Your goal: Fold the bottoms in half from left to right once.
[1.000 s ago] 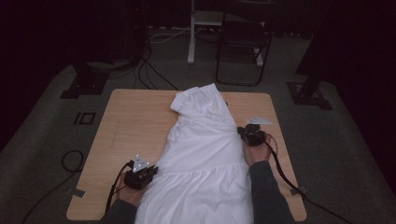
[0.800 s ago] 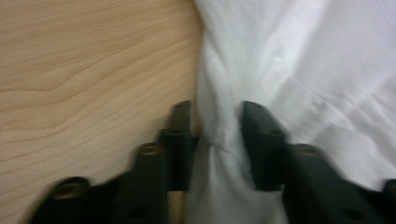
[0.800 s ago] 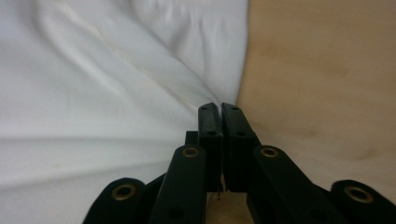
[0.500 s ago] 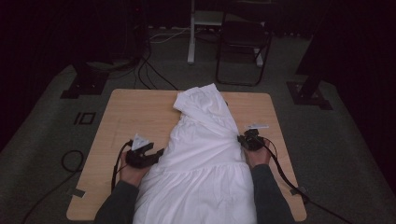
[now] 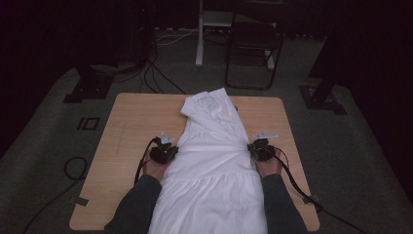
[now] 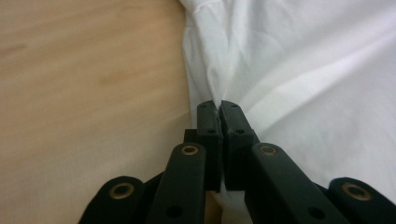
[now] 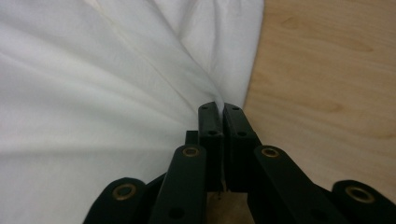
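Note:
A white garment (image 5: 214, 165) lies lengthwise down the middle of the wooden table (image 5: 136, 117), its narrow end folded at the far side. My left gripper (image 5: 171, 152) sits at the garment's left edge about halfway along. Its jaws have just been closing and now pinch a fold of the white cloth (image 6: 303, 70) at the tips (image 6: 219, 105). My right gripper (image 5: 253, 147) is at the opposite edge, level with the left. Its jaws have just closed a little further on a gathered fold of the cloth (image 7: 93, 93) at the tips (image 7: 218, 106).
Bare wood lies to the left and right of the garment. A cable (image 5: 292, 180) trails from the right gripper over the table's right edge. On the dark floor beyond stand a chair (image 5: 253, 53), a white post (image 5: 198, 34) and stand feet (image 5: 87, 87), with loose cables (image 5: 73, 165).
My left hand has slid forward along the garment's left edge, from near the wide hem to its middle, and has taken hold of the cloth there. The right hand has sunk slightly.

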Tool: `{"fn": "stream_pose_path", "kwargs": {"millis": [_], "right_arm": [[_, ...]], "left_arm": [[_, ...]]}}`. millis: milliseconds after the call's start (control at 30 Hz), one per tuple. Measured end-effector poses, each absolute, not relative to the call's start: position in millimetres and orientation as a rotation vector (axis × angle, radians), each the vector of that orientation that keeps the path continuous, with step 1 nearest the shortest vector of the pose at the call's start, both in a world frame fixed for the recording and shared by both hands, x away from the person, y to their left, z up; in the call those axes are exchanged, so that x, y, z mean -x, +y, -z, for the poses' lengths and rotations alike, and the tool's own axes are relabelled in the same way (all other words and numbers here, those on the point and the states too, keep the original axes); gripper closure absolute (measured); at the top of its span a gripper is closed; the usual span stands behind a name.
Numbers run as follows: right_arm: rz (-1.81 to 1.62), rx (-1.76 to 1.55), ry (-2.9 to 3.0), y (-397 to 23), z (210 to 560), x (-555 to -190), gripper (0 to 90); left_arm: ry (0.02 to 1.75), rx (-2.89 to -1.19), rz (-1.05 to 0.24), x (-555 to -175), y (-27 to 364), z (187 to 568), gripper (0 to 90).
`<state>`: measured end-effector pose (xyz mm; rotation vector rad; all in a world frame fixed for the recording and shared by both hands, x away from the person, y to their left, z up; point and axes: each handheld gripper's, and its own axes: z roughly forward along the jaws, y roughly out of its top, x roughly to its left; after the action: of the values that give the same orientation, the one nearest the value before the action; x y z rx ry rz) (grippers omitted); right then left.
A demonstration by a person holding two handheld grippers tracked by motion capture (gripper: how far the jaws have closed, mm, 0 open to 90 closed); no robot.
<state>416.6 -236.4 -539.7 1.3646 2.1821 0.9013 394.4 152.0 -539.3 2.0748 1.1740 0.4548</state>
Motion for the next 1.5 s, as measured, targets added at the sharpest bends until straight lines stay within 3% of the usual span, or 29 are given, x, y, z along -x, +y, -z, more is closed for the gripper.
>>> {"fn": "stream_pose_path", "kwargs": {"millis": [233,533,633,667,933,1100,1133,1200,1367,1500], "right_arm": [[-0.915,-1.268,2.253,-230.8,539.9,-365.8,87.4],[-0.882,-1.227,2.327,-228.3,536.1,-326.2,87.0],[-0.873,-1.239,2.35,-230.0,533.6,-326.4,78.9],[-0.94,-1.234,2.282,-232.8,523.9,-332.6,56.5],[-1.085,-1.037,2.289,-188.5,496.5,-357.8,47.4],[-0.985,-0.956,2.411,-149.1,509.5,-381.2,44.3],[-0.952,-0.945,2.438,-144.9,514.3,-384.8,49.8],[-0.871,-0.945,2.375,-150.8,513.4,-393.5,82.2],[-1.051,-1.176,2.16,-193.2,489.4,-412.5,84.9],[-1.007,-1.345,2.134,-211.6,504.0,-428.0,83.8]], "left_arm": [[1.183,-2.043,-0.414,-338.5,167.3,541.3,88.0],[1.163,-2.068,-0.434,-305.7,164.9,540.8,87.7],[1.163,-2.06,-0.428,-309.3,165.0,541.4,87.1],[1.162,-2.055,-0.432,-309.9,164.5,541.9,86.6],[1.152,-2.047,-0.446,-310.7,163.7,543.3,85.0],[1.153,-2.034,-0.443,-310.2,164.3,544.3,84.7],[1.152,-2.034,-0.44,-310.3,164.7,544.3,84.7],[1.152,-2.034,-0.443,-310.1,164.4,544.3,84.7],[1.136,-2.042,-0.427,-309.7,162.2,544.2,85.0],[1.119,-2.071,-0.468,-307.4,156.2,543.3,85.7]]}}
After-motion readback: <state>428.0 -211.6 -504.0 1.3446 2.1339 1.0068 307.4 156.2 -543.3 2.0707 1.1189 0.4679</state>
